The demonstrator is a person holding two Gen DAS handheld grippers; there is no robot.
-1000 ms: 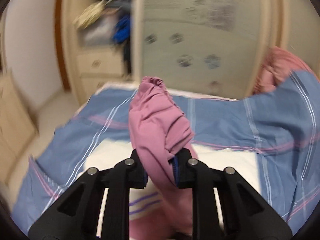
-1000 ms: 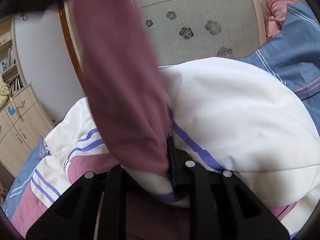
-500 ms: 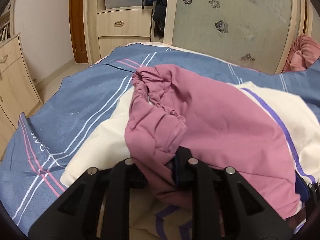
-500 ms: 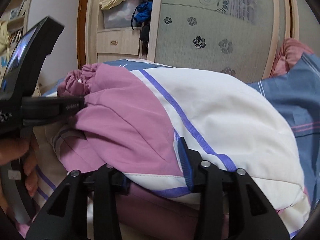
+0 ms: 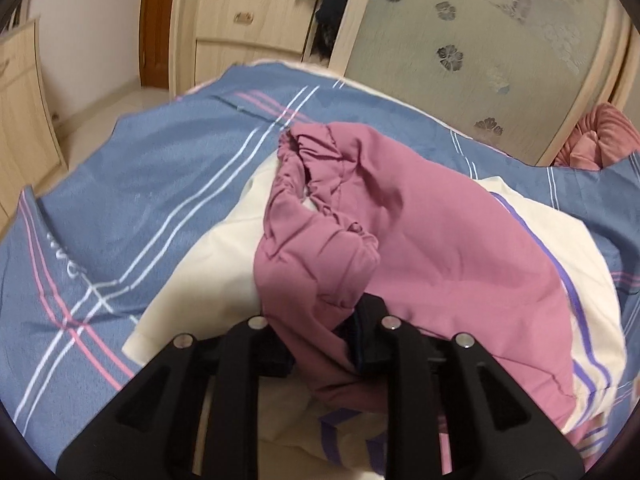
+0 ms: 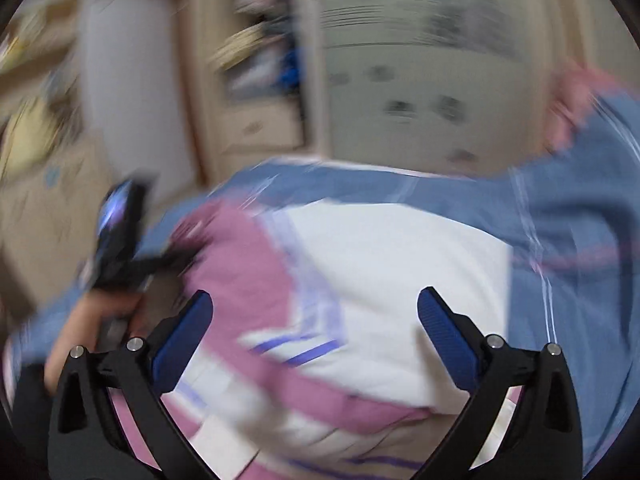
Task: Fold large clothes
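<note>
A large jacket in white, pink and purple stripes lies on the bed; its pink sleeve [image 5: 420, 232] with a gathered cuff is folded across the white body [image 5: 208, 264]. My left gripper [image 5: 320, 340] is shut on the pink sleeve near the cuff, low over the jacket. In the blurred right wrist view my right gripper [image 6: 314, 312] is wide open and empty above the jacket [image 6: 392, 280]. The left gripper [image 6: 120, 248] and the hand holding it show at the left there.
The bed has a blue striped sheet [image 5: 132, 184]. A pink cloth [image 5: 596, 140] lies at its far right. A wardrobe with a frosted flowered door [image 5: 472, 48] and drawers [image 5: 244, 32] stands beyond the bed. A wooden cabinet [image 5: 20, 100] is at the left.
The sleeve came down from upright and now lies across the jacket body. My right gripper has let go of the jacket, opened wide and is moving fast. The left gripper still holds the sleeve.
</note>
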